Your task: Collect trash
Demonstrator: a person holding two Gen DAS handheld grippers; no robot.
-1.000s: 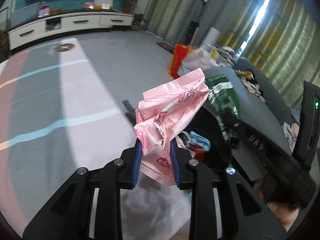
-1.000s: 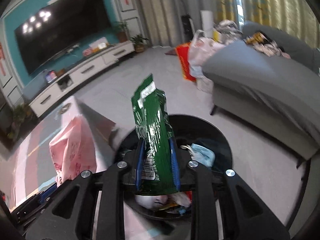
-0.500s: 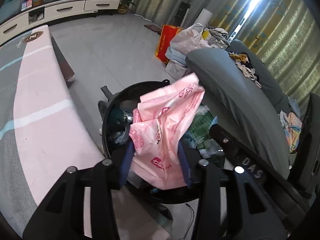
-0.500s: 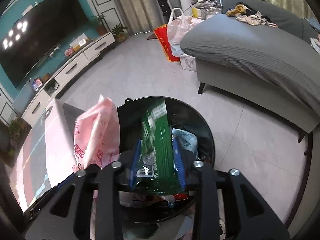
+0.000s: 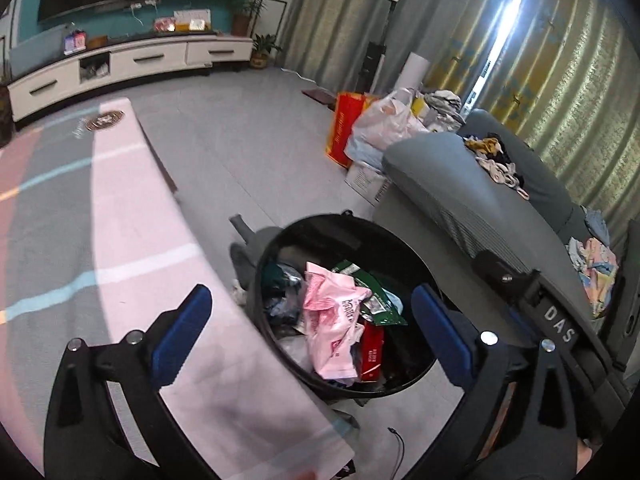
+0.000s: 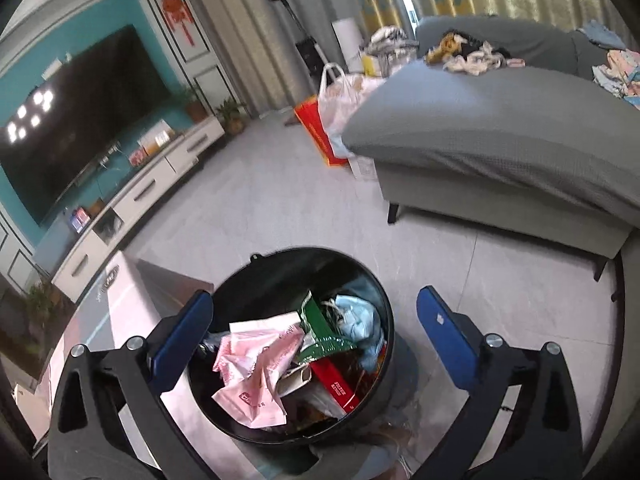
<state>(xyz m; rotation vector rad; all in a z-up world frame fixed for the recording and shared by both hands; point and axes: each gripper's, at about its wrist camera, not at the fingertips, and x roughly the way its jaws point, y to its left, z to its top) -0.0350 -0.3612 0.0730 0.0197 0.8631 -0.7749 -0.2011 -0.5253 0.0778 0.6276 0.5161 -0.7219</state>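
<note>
Both jaws stand wide, holding nothing: the left gripper [image 5: 310,320] and the right gripper [image 6: 316,330] hover above the black bin [image 5: 408,250]. Inside the bin, the pink plastic bag [image 5: 334,320] lies crumpled on top of the other rubbish, with the green wrapper [image 6: 320,330] touching it. Beside the bin runs a pink-striped table [image 5: 132,216]; a grey sofa [image 6: 500,136] stands beyond the bin.
</note>
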